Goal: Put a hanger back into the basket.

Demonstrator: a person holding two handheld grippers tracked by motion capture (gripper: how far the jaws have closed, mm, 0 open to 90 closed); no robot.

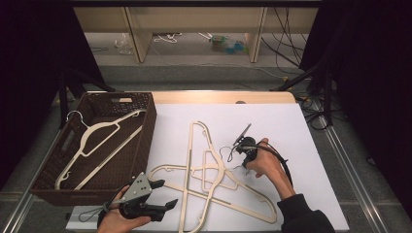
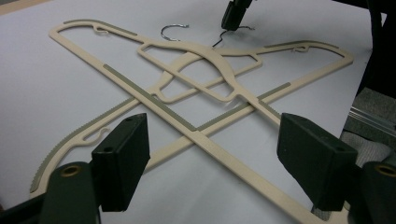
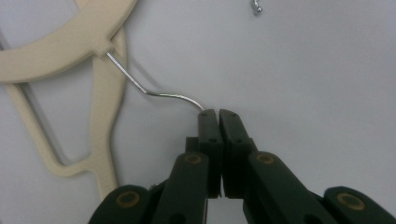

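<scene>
- On the white table cover [image 1: 291, 131], two cream plastic clothes hangers with metal wire hooks lie crossed over each other, one [image 1: 194, 165] running lengthwise away from the person, the other [image 1: 228, 191] lying across it.
- Right gripper [image 3: 218, 114]: the jaws are pressed together and clamped on the curved end of the wire hook [image 3: 159, 93] of one cream hanger. In the high view, this gripper [image 1: 241, 147] sits just right of the crossed hangers, held in the person's right hand [image 1: 265, 162].
- Left gripper [image 1: 167, 194]: the jaws stand wide apart with nothing between the pads. It hovers at the near edge of the table, pointed at the crossed hangers, in the left hand [image 1: 116, 218].
- Dark brown woven basket [image 1: 48, 179]: stands at the left of the table and contains a third cream hanger [image 1: 97, 143], lying slantwise inside.
</scene>
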